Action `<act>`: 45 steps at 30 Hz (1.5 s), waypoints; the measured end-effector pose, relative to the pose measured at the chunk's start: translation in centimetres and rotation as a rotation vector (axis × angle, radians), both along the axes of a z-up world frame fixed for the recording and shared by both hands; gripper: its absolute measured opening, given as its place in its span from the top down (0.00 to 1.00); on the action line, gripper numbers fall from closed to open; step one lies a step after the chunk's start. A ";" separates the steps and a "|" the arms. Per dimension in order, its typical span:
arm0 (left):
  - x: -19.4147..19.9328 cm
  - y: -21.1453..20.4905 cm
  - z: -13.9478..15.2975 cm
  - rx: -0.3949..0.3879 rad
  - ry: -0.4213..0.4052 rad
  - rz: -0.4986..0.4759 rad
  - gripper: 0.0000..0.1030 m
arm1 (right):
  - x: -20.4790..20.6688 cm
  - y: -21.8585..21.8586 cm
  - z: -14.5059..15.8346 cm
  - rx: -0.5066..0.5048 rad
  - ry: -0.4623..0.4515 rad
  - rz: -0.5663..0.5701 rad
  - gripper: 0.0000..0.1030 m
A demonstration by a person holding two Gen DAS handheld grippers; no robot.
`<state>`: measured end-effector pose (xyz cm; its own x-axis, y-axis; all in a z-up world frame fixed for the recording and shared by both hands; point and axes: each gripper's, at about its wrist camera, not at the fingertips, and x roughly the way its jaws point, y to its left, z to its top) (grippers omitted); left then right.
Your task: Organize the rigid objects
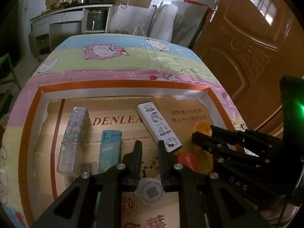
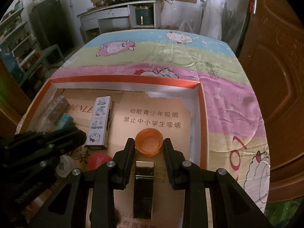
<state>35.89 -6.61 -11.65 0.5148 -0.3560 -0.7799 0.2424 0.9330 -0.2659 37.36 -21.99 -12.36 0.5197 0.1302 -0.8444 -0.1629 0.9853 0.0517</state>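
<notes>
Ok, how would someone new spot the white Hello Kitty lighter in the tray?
Find the orange-rimmed tray on the cartoon bedsheet. Inside lie three long slim lighters; the Hello Kitty lighter is the one nearest the orange cap. It alone is white with cartoon cats; its neighbours are teal and glittery.

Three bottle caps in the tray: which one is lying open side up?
The orange cap, between the right gripper fingers, shows its hollow inside. The red cap and the white cap lie flat-face up, the white one showing a printed code.
</notes>
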 end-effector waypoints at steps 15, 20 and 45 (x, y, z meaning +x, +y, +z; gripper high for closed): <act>-1.7 0.1 2.1 0.016 -0.064 -0.010 0.60 | -1.0 -0.4 1.3 0.035 -0.037 -0.024 0.51; -2.7 0.5 3.1 0.039 -0.108 0.003 0.60 | -1.7 -0.6 2.3 0.027 -0.073 -0.040 0.45; -9.7 3.6 5.7 0.091 -0.229 0.135 0.46 | -10.4 1.2 5.2 0.041 -0.192 -0.127 0.31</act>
